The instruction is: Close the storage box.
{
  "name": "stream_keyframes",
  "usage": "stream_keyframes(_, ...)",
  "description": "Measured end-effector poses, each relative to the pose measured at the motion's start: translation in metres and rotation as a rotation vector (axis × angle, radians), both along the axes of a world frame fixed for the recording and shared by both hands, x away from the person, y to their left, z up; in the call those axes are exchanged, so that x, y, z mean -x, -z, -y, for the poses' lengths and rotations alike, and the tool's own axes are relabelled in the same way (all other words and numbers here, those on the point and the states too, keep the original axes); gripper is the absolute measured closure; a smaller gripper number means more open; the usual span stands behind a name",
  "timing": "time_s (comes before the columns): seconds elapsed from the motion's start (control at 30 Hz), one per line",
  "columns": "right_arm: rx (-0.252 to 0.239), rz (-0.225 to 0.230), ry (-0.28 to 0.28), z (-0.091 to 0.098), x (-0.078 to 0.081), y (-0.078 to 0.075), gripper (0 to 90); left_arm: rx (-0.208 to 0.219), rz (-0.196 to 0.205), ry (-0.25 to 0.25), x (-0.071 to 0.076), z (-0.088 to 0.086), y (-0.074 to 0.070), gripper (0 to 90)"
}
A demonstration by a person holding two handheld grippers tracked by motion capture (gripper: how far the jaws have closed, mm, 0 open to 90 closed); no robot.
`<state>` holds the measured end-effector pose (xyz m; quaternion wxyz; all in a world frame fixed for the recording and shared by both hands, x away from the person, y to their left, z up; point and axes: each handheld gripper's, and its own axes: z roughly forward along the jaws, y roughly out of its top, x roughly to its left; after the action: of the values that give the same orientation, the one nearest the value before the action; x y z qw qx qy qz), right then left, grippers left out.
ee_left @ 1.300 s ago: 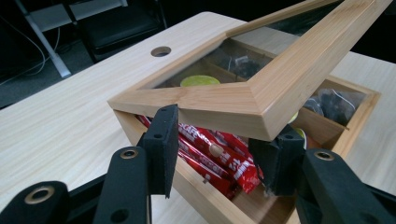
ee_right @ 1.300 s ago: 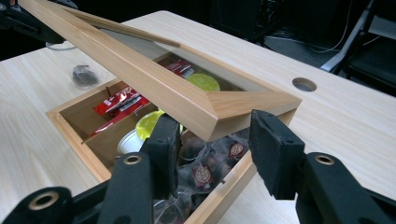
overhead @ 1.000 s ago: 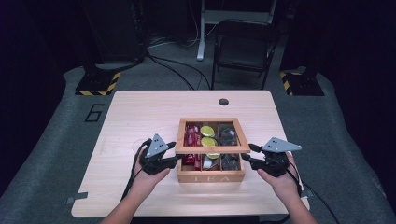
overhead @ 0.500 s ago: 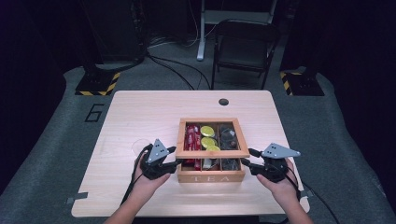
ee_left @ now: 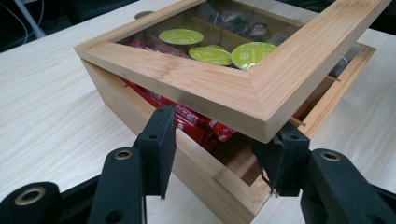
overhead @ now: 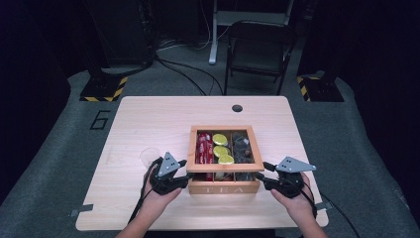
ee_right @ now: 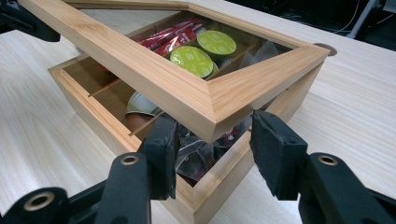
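A wooden tea box [overhead: 225, 187] stands near the table's front edge. Its glass-paned lid [overhead: 225, 167] is tilted up at the front. Red sachets [overhead: 204, 146], green pods [overhead: 221, 151] and dark tea bags [overhead: 241, 146] lie inside. My left gripper [overhead: 185, 179] is at the lid's front left corner, my right gripper [overhead: 262, 173] at the front right one. In the left gripper view the lid [ee_left: 210, 88] hangs over the spread jaws of the gripper [ee_left: 219, 154], one pad [ee_left: 159, 144] against the box wall [ee_left: 201, 172]. In the right gripper view the lid corner [ee_right: 212, 126] sits above the gripper [ee_right: 217, 154], short of its pads.
A clear cup [overhead: 148, 157] stands just left of the box, close to the left hand. The light wood table [overhead: 148, 124] has a round cable hole [overhead: 237, 108] at its far edge. A dark folding chair [overhead: 260, 49] stands on the floor beyond it.
The lid's front edge has sunk lower toward the box, and both grippers have come down and slightly toward the person with it.
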<state>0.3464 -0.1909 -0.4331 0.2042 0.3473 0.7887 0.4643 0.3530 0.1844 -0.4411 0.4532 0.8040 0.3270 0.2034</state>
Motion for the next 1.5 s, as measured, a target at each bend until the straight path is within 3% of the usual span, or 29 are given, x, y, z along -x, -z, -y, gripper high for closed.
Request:
stream_keyframes(0.5,0.033,-0.037,-0.008,-0.001,0.007,0.013,52.0,0.011,-0.042,0.02,0.004,0.0,0.017,50.4)
stream_keyframes(0.97,0.063,-0.062,-0.025,-0.001,0.01,0.018,51.4,0.005,-0.076,0.037,0.009,0.002,0.019,48.8)
stream_keyframes(1.1,0.058,-0.073,-0.038,0.0,0.009,0.018,50.0,-0.007,-0.095,0.037,0.012,0.001,0.019,48.4)
stream_keyframes(1.23,-0.007,-0.083,-0.052,0.005,0.007,0.015,49.7,-0.049,-0.135,0.039,0.014,0.004,0.028,46.7)
stream_keyframes(1.33,-0.003,-0.089,-0.054,0.006,0.007,0.016,46.6,-0.005,-0.128,0.023,0.017,0.0,0.029,40.6)
stream_keyframes(1.5,0.039,-0.081,-0.063,0.001,0.007,0.018,41.0,0.006,-0.135,0.03,0.016,-0.001,0.024,37.9)
